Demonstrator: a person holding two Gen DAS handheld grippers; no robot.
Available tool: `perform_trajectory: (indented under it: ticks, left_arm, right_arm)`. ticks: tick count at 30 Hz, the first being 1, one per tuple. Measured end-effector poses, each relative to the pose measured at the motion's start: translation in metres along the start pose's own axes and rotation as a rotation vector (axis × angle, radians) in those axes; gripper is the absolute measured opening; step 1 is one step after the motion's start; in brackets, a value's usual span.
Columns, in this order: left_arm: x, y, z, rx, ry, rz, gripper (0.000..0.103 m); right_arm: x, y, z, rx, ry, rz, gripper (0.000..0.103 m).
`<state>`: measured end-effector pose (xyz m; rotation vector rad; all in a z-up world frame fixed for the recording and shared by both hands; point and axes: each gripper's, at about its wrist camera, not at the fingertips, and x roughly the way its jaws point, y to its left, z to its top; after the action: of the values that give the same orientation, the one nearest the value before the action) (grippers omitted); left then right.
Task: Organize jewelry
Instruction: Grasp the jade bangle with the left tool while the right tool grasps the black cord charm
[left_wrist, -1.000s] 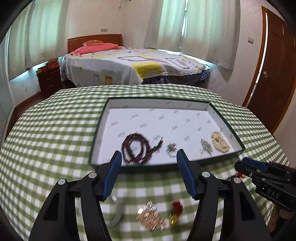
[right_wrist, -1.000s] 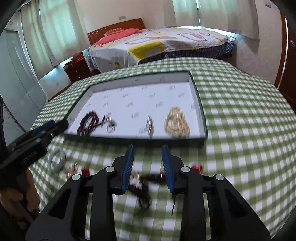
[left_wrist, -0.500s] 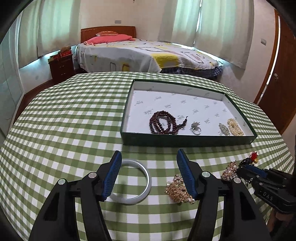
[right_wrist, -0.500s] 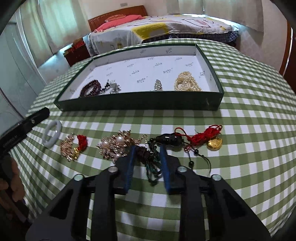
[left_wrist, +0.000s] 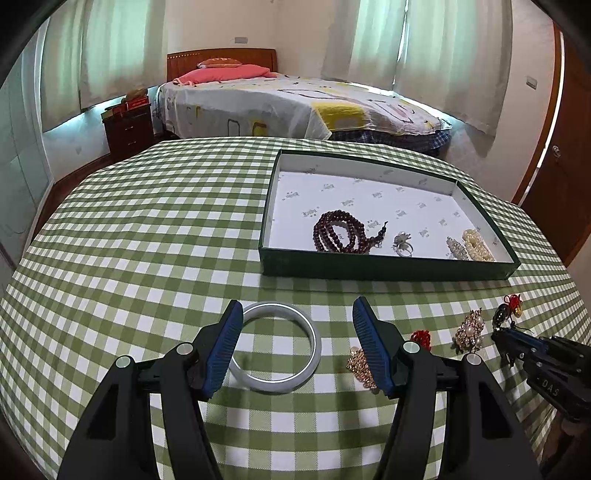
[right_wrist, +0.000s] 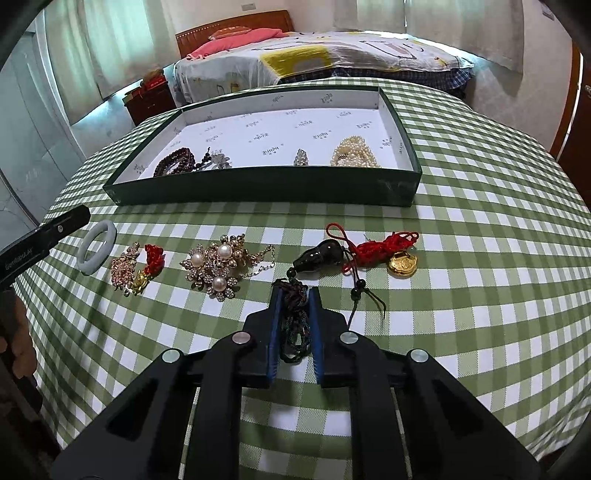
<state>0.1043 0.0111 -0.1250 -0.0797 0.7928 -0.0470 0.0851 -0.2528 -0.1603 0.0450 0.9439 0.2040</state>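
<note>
In the left wrist view, the right gripper (left_wrist: 498, 338) at the right edge bears the letters "DAS". The open left gripper (left_wrist: 295, 325) holds nothing; a pale bangle (left_wrist: 279, 347) lies flat on the checked cloth (left_wrist: 147, 240) between its fingers, nearer the left one, apart from the right. The green tray (left_wrist: 388, 266) sits upper right.

In the right wrist view, the right gripper (right_wrist: 295, 295) pinches a dark tassel (right_wrist: 295, 321) running lengthwise between its fingers, lower centre. The tray's printed marks are unreadable.

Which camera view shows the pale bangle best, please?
The left wrist view: the pale bangle lies close and whole, between the left tool's open fingers. The right wrist view shows it small near the left edge.
</note>
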Motion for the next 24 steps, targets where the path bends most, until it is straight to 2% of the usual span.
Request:
perform_trajectory:
  ticks: [13, 16, 24]
  left_arm:
    - [0.014, 0.005, -0.015, 0.017, 0.060, 0.026, 0.061]
    - [0.021, 0.007, -0.018, 0.030, 0.083, 0.045, 0.069]
    - [0.030, 0.013, -0.023, 0.039, 0.098, 0.050, 0.072]
  right_arm:
    - [0.003, 0.001, 0.004, -0.002, -0.016, 0.004, 0.012]
    - [0.004, 0.001, 0.004, -0.002, -0.017, 0.007, 0.012]
    - [0.004, 0.002, 0.005, -0.006, -0.022, 0.004, 0.012]
